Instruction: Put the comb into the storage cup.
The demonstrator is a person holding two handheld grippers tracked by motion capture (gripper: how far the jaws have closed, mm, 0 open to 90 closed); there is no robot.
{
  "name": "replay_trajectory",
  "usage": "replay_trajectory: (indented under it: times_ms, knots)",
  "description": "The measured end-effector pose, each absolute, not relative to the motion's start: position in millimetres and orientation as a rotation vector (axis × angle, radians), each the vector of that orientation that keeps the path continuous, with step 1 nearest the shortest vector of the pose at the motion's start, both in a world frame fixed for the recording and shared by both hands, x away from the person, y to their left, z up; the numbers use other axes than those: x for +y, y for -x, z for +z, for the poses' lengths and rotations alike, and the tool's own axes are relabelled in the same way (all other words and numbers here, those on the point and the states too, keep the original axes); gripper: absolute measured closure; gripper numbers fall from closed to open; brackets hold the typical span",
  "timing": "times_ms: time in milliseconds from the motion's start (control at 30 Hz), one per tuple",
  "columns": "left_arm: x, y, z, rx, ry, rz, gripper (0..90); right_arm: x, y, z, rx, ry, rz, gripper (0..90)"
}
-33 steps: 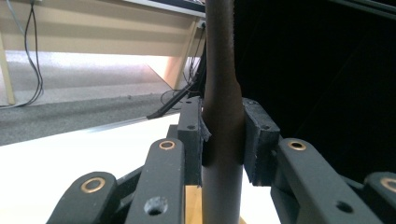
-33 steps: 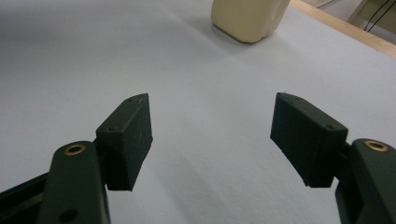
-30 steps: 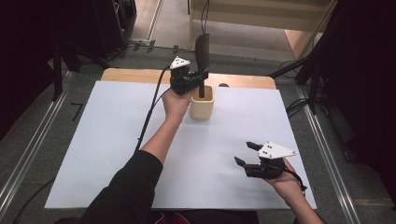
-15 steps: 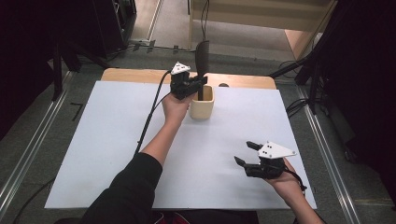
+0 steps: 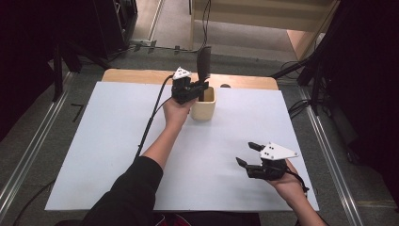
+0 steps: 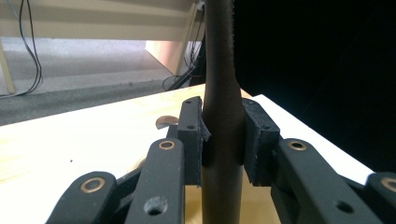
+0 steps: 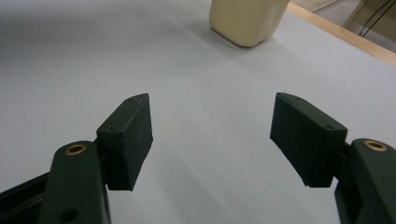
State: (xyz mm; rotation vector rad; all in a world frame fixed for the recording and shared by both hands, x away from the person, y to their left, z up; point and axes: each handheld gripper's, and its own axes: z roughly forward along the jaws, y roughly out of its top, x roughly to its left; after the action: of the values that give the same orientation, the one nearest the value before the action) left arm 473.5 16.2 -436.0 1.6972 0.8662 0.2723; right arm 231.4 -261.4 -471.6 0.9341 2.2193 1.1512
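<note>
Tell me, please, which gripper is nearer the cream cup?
Left. The left gripper is at the cream cup, clamping the dark utensil standing in it; the right gripper hovers open, well apart.

left gripper nudged right, utensil perhaps straighter

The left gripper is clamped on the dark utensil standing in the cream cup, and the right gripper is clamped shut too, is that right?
Not quite. The right gripper is open, jaws wide apart over the white table with nothing between them, as the right gripper view shows. The left gripper does clamp the dark utensil in the cream cup.
</note>
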Motion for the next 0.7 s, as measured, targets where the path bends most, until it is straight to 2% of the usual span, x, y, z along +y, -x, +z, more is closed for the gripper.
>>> replay_trajectory:
  times_ms: [333, 367, 400, 433, 467, 533, 700]
  knots:
    - [18.8, -472.2, -441.7, 0.865, -1.707, 0.246, 72.6, -260.8, -230.9, -471.2, 2.218, -0.93, 1.157, 27.7]
    - [19.2, -472.0, -441.1, 0.86, -1.701, 0.241, 69.3, -260.8, -231.2, -471.2, 2.218, -0.919, 1.159, 27.7]
    - [20.4, -471.4, -438.9, 0.85, -1.698, 0.25, 60.9, -260.8, -231.2, -471.2, 2.218, -0.917, 1.159, 27.7]
    - [21.7, -470.1, -435.4, 0.847, -1.694, 0.273, 46.2, -260.8, -231.2, -471.2, 2.219, -0.915, 1.158, 27.7]
    - [23.1, -469.1, -432.3, 0.855, -1.694, 0.289, 36.7, -260.9, -231.1, -471.2, 2.22, -0.912, 1.158, 27.7]
    - [28.5, -468.4, -426.9, 0.878, -1.69, 0.282, 24.7, -261.4, -230.9, -470.9, 2.218, -0.911, 1.151, 27.7]
    - [41.9, -467.9, -421.9, 0.906, -1.694, 0.216, 23.8, -260.8, -231.1, -471.1, 2.219, -0.912, 1.155, 27.7]
